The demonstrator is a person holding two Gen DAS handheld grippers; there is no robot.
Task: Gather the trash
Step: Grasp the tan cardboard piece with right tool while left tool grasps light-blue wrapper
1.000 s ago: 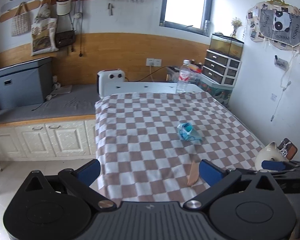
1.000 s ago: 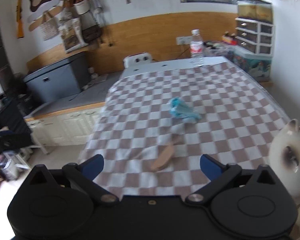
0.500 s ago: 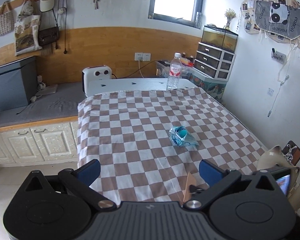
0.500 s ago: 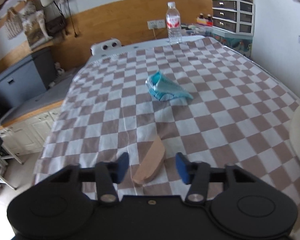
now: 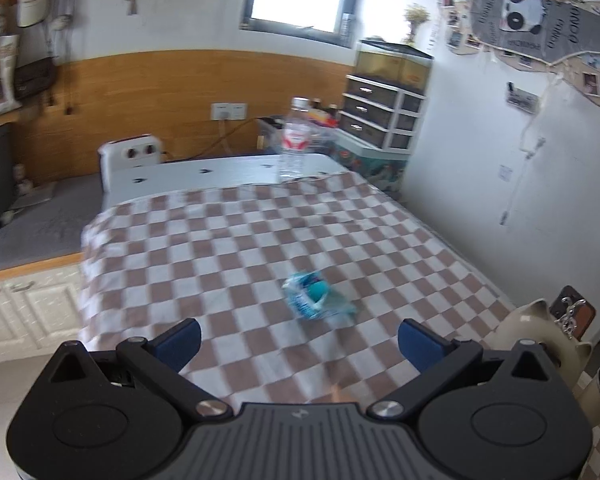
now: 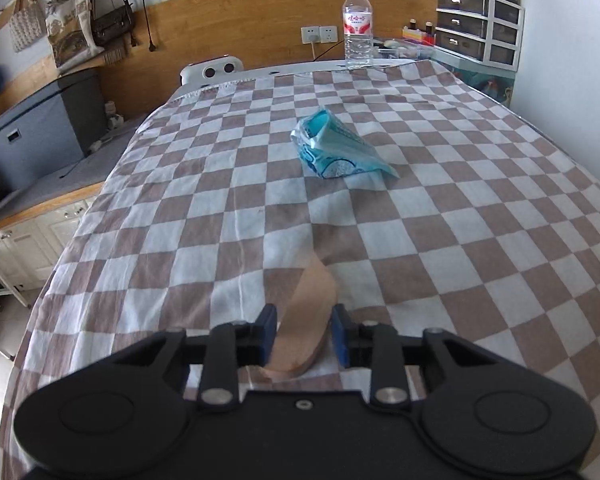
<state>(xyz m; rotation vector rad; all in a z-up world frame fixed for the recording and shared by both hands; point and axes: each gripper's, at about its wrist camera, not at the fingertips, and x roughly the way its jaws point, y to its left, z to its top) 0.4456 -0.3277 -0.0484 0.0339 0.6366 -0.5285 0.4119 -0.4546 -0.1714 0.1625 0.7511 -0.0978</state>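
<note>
A tan curved piece of trash [image 6: 306, 320] lies on the checkered tablecloth [image 6: 460, 216] near the front edge. My right gripper [image 6: 305, 334] is closed around it, one blue pad on each side. A crumpled blue wrapper [image 6: 336, 150] lies farther back at mid-table; it also shows in the left wrist view [image 5: 316, 296]. My left gripper [image 5: 298, 342] is open and empty, held above the front of the table, short of the wrapper. A clear water bottle [image 6: 357, 26] stands upright at the far edge.
A white cat-shaped container [image 5: 540, 340] stands off the table's right front corner. A white appliance [image 6: 212, 72] sits beyond the far left corner. Low cabinets [image 5: 24, 308] and a grey box [image 6: 32, 140] are to the left, drawers [image 6: 480, 24] at the far right.
My right gripper moved down and forward onto the tan piece and its jaws closed around it. My left gripper shifted forward and right, still open.
</note>
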